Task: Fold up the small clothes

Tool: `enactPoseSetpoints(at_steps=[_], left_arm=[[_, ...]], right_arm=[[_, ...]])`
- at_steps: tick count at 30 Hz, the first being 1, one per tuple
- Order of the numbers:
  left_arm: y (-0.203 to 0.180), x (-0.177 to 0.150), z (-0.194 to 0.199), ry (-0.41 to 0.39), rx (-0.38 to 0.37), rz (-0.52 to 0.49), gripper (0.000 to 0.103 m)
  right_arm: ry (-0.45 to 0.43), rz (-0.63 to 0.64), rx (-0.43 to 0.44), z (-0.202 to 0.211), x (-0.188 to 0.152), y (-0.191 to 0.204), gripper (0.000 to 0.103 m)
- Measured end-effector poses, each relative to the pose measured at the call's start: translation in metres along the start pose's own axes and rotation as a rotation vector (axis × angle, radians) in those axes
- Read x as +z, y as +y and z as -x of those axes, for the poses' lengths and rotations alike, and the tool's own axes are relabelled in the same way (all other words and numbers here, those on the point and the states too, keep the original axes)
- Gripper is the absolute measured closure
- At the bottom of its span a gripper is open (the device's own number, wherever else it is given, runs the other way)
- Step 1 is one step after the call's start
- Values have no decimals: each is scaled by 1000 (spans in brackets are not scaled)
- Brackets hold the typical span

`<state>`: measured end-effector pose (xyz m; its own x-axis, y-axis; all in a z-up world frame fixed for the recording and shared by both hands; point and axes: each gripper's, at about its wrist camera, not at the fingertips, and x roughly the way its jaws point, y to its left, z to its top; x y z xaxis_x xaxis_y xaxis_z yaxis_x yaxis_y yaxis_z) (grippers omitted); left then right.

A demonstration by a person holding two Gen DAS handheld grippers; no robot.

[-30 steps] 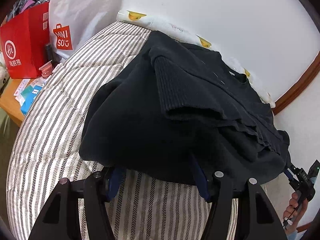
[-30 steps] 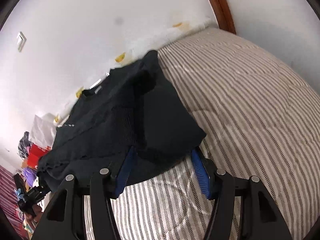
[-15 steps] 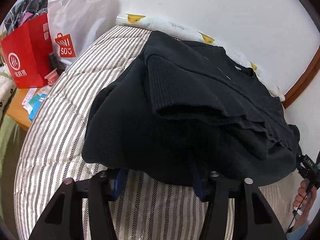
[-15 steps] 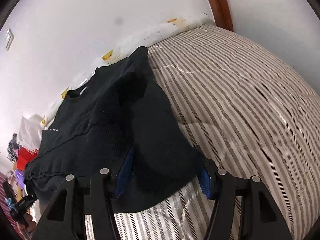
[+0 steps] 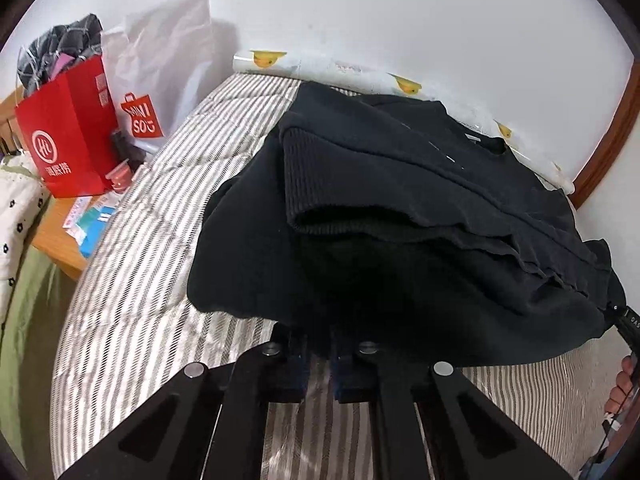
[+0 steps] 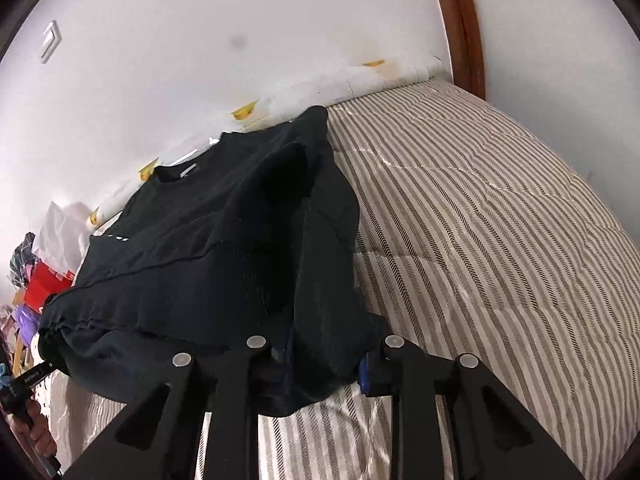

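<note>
1. Left gripper [image 5: 322, 354]: jaws nearly together, pinching the near hem of the black sweater [image 5: 400, 208]; a sleeve already lies folded across its body.
2. Sweater lies on the striped bed [image 6: 480, 240], collar toward the wall.
3. Right gripper [image 6: 320, 364]: jaws part-open around the hem; grip uncertain; final folding remains, I judge.

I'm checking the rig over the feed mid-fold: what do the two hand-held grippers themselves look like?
Both match: the left hand-held gripper and right hand-held gripper have matte black angular linkage arms with triangular cut-outs and round silver pivot bolts. The fingers carry dark blue pads. No cables or markings show on the linkages.
</note>
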<state>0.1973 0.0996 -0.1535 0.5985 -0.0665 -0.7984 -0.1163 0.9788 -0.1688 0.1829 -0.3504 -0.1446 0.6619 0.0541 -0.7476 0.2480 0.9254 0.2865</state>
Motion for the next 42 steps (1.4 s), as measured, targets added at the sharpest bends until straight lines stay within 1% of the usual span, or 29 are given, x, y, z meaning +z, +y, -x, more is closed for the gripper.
enactPoseSetpoints(at_steps=[6,21,27,29,30,31,33,34,36,38,41,42], left_arm=[[-1,-18,19,-5,-16,-12,96],[2,-90,72,-25,-49,-52,96],[4,-107,86,-22,-61,-59,96],[4,-110,88,-12,-61,-60,95],[5,-110,88,-6,-62,-59,95],[6,-110,87,-2,-64,-57,95],[9,-109,91,9,-78,-49,94],[10,-110,95,7,-83,-46,93],[7,-111,103,-4,-97,-63,83],[2,-114,113,-23,-103,-83,79],[-6,-114,126,-64,-122,-107,76],[-8,-113,129,-74,-126,-113,73]], right_arm=[[-11,15,-6,26,-14,-1,80],[-33,32,-43,87,-69,-12,80],[-38,43,-59,105,-87,-13,80],[-37,46,-77,107,-91,-11,79],[-38,48,-89,109,-92,-10,76],[-37,45,-99,111,-93,-10,72],[-41,32,-114,118,-95,-12,69],[-49,24,-121,124,-95,-13,69],[-78,26,-144,135,-94,-13,67],[-114,56,-158,146,-91,-7,67],[-114,116,-123,150,-88,11,68],[-107,142,-111,148,-89,19,71]])
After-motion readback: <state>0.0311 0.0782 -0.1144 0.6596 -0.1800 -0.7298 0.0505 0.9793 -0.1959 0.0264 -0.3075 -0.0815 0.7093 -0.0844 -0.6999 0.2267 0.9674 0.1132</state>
